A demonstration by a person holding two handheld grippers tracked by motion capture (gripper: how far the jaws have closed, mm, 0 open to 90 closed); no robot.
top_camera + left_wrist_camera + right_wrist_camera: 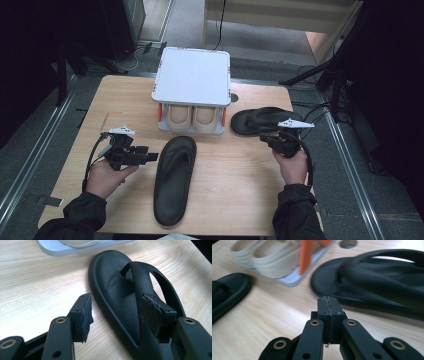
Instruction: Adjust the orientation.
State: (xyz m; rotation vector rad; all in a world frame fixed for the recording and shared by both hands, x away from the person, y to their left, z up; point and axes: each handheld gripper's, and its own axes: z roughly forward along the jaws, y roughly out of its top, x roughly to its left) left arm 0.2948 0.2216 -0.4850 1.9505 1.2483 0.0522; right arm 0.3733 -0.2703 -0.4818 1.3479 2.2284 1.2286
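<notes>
Left gripper (117,312) is straddling the near black flip-flop (174,177), jaws apart around its strap, unclamped. Right gripper (328,301), jaws together and empty, is hovering beside the far flip-flop (382,277), probably lining up a grab.

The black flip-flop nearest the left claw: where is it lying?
In the high view, the flip-flop lies mid-table, toe toward the white shoe rack, just right of the open left claw.

left claw (152,157) is wide open with nothing pinched; right claw (263,140) is squeezed tight, both held low
</notes>
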